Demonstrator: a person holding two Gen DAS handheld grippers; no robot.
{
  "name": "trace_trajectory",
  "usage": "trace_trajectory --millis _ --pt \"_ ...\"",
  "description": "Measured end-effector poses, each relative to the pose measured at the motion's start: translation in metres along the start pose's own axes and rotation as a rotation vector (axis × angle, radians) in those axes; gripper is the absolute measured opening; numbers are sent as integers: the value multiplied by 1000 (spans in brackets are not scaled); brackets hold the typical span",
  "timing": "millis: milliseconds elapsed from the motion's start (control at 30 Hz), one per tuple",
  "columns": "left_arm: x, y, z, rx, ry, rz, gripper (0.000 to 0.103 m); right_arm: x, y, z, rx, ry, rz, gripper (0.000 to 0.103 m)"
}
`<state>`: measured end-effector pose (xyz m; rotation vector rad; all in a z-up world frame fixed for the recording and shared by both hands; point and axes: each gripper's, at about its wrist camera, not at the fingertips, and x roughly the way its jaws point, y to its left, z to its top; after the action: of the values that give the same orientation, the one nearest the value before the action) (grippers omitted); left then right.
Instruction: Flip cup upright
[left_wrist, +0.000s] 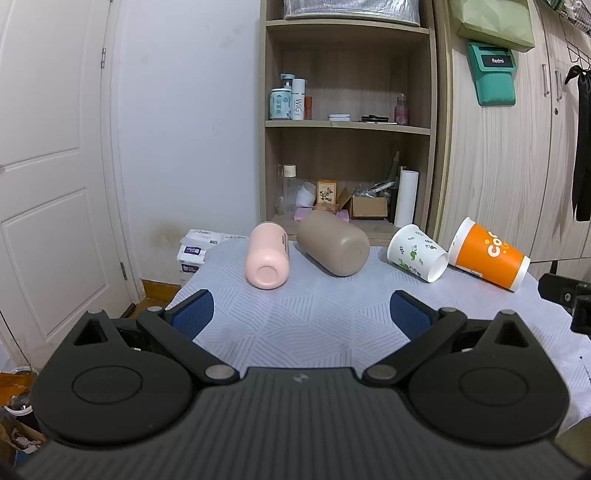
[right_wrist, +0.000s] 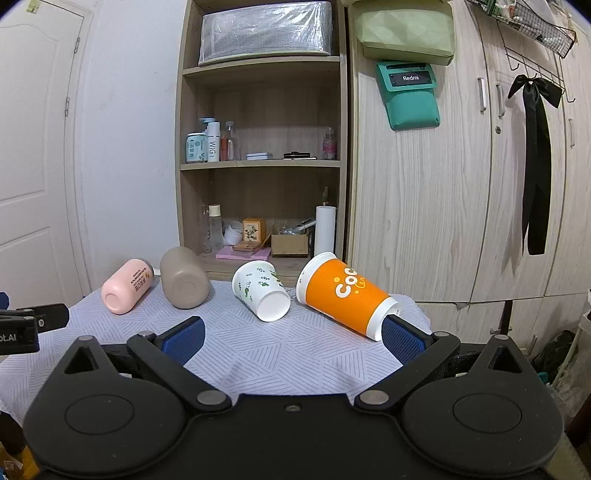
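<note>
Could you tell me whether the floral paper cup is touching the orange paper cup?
Apart. The right wrist view shows tablecloth between the floral paper cup and the orange paper cup.

Bare patterned white tablecloth (left_wrist: 295, 325) is seen between the four tipped cups and the near edge. The row is formed by a pink tumbler (left_wrist: 266, 255), a taupe tumbler (left_wrist: 334, 243), a leaf-printed white paper cup (left_wrist: 417, 253) and an orange paper cup (left_wrist: 487, 254). A gap is left between the tumblers and the paper cups; the paper cups appear to be touching. Behind, passage is blocked by a wooden shelf unit (left_wrist: 347, 125).
</note>
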<state>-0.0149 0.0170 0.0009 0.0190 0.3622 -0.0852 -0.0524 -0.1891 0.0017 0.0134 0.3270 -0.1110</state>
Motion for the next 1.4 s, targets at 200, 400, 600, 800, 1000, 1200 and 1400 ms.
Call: trace_trajectory --millis 200,400,600,800,1000,1200,1400 --pt "3 0 5 24 2 28 103 4 4 2 -28 9 13 103" --pt "18 -2 27 69 16 31 103 17 2 22 -29 31 156 103" --pt "37 2 58 45 -12 49 103 67 8 52 -71 136 373 103" --pt "76 9 80 44 13 50 103 110 32 64 -168 144 501 102" --pt "134 21 91 -35 129 -23 102 170 62 70 -225 202 580 96" --pt "171 34 89 -115 194 -67 102 227 88 65 -296 262 570 95" --pt "185 45 86 -171 223 -67 102 262 107 57 -351 288 545 95"
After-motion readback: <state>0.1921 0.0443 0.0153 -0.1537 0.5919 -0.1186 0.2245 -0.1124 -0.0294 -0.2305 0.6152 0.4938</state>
